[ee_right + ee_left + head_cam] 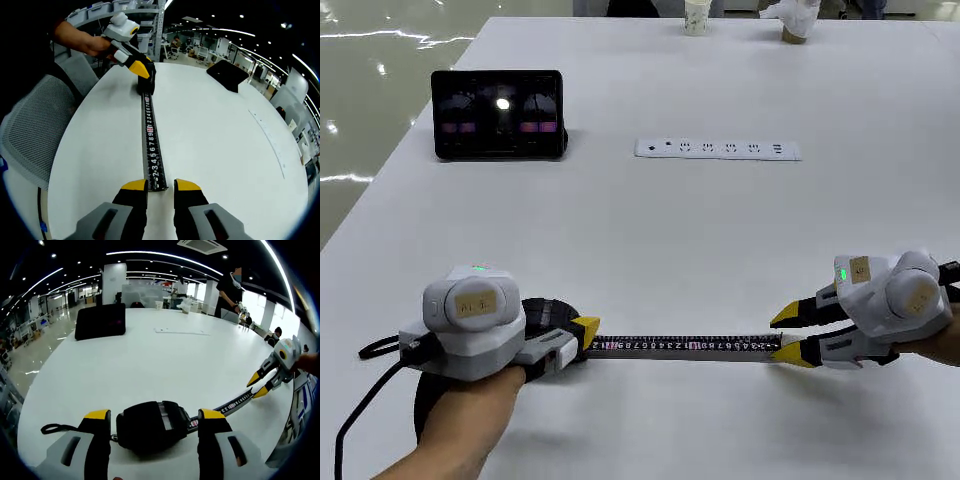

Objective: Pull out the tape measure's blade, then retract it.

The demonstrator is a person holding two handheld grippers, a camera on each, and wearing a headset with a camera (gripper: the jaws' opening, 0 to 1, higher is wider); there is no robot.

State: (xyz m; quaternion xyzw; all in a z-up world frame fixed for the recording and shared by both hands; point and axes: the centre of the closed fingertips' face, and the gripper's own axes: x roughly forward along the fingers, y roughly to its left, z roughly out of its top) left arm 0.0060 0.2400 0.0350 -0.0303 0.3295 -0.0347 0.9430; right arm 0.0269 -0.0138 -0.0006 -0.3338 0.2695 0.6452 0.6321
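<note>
1. In the left gripper view, the left gripper [155,416] has its jaws closed on the two sides of the black tape measure case [150,429], which rests on the white table [150,360] near its edge. A strap [55,429] lies beside the case.
2. In the right gripper view, the blade [151,140] lies flat and straight. Its end sits between the slightly apart jaws of the right gripper [161,186]. I cannot tell if they pinch it.
3. The head view shows the tablet [498,113], power strip [717,149] and paper cup [697,15] well apart from the blade, with bare table between.
4. A mesh chair [30,135] stands beside the table edge.
</note>
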